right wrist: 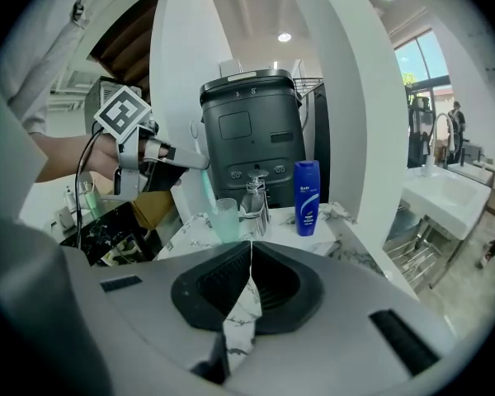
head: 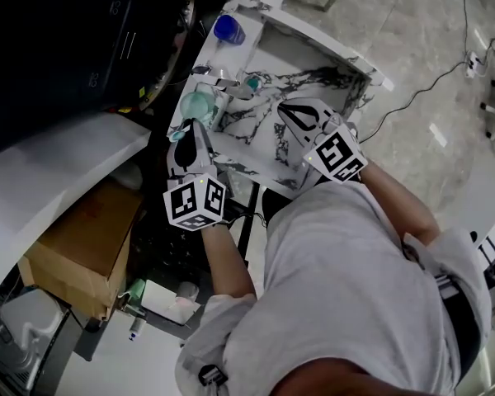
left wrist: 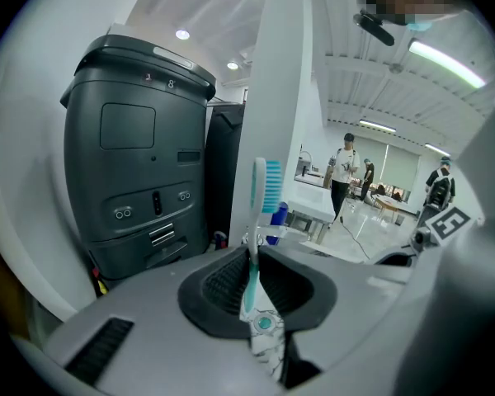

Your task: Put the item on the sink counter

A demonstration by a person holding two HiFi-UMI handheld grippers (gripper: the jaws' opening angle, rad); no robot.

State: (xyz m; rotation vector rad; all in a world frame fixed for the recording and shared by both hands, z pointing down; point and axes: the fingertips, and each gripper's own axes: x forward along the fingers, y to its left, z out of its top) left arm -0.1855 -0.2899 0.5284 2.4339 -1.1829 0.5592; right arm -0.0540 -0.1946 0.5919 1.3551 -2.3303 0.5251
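Toothbrush [left wrist: 257, 221] stands upright in my left gripper [left wrist: 252, 280], pinched low on the handle with the bristle head up. I hold it at the left edge of the marble worktop [head: 268, 64], just beside the green cup [head: 200, 106]. My right gripper [right wrist: 249, 272] is closed on nothing above the worktop's middle. The left is nearer and, I judge, must tip the handle flat

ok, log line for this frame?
left gripper: shut on toothbrush, bristles past the fingers | right gripper: shut, empty | near: cup | task: toothbrush not yet on sink counter
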